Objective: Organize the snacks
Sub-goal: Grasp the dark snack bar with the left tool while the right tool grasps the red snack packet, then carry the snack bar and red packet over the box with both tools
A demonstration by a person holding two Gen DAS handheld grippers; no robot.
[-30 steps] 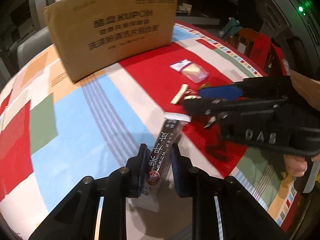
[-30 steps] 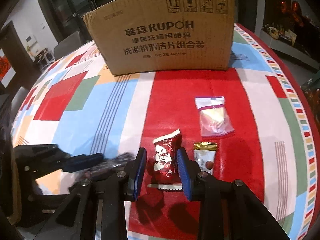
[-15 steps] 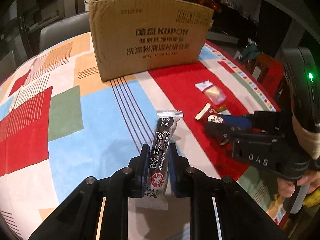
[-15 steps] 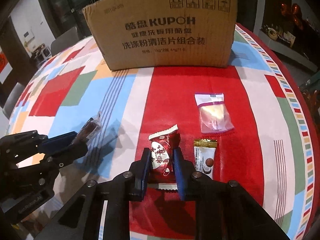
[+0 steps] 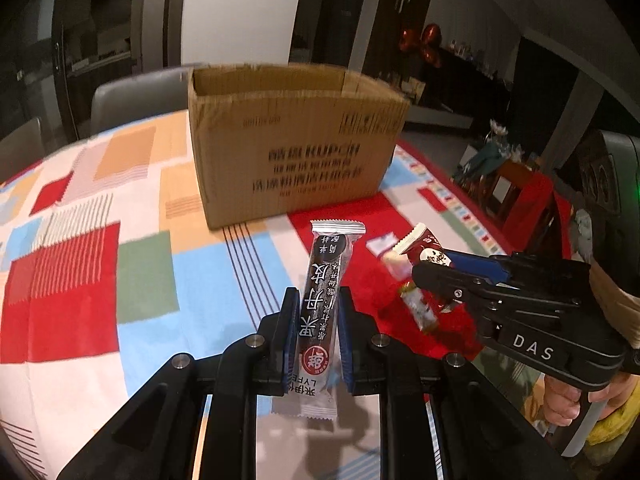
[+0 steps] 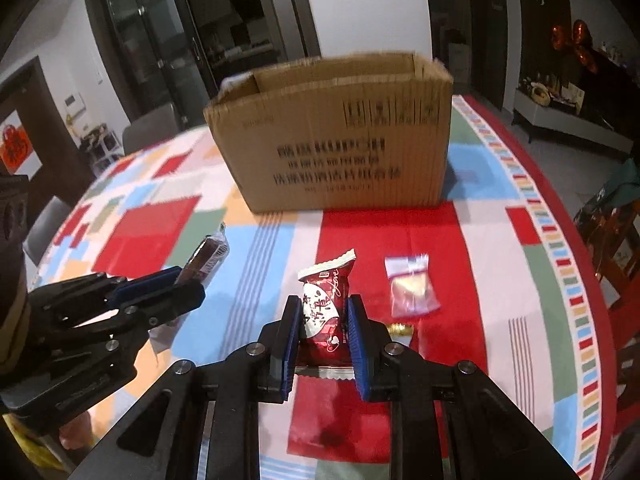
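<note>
Currently both grippers carry one snack each, clear of the patchwork tablecloth [image 6: 560, 264]. Left gripper [image 5: 314, 334]: pads pinch a long dark snack bar [image 5: 322, 312], held lengthwise, top end pointing toward the open cardboard box [image 5: 296, 148]. Right gripper [image 6: 324, 334]: pads clamp a red snack packet [image 6: 325, 300], upright. On the red cloth panel right of it lie a clear bagged snack [image 6: 410, 290] and, nearer, a gold-edged candy [image 6: 401, 329], partly hidden behind the right finger.
</note>
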